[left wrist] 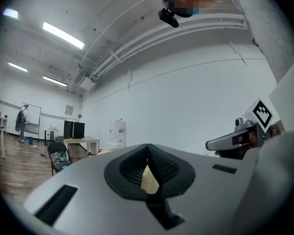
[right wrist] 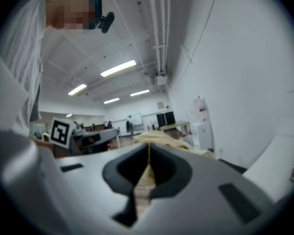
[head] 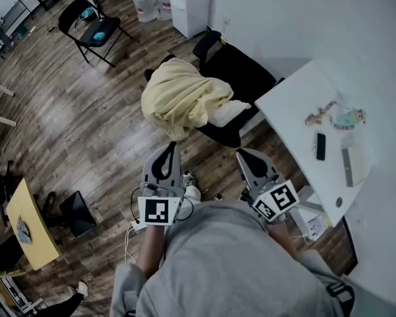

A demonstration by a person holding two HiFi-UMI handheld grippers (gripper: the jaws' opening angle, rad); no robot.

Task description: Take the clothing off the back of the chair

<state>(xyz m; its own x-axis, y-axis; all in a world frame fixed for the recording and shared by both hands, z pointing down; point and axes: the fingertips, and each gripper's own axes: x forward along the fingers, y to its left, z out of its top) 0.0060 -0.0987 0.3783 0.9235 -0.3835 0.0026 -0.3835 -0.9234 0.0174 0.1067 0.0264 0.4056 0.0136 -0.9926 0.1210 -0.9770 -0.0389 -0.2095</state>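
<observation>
None of the job is done, as far as I can judge; the pale yellow clothing (head: 181, 98) lies heaped over the back of the black chair (head: 244, 78), which stands just beside the corner of the white desk (head: 297, 101); a whiter fold rests on the seat next to it, and I cannot tell whether it belongs to the same garment. My left gripper (head: 169, 149) has its jaws clenched together on nothing; the right gripper (head: 245, 156) is the same, pads meeting with only a sliver of the room showing between them; both point roughly level toward the chair, short of the cloth and apart from it. Everything is left to do: close the gap, part the jaws, take hold of the fabric, and lift it clear of the chair back.
</observation>
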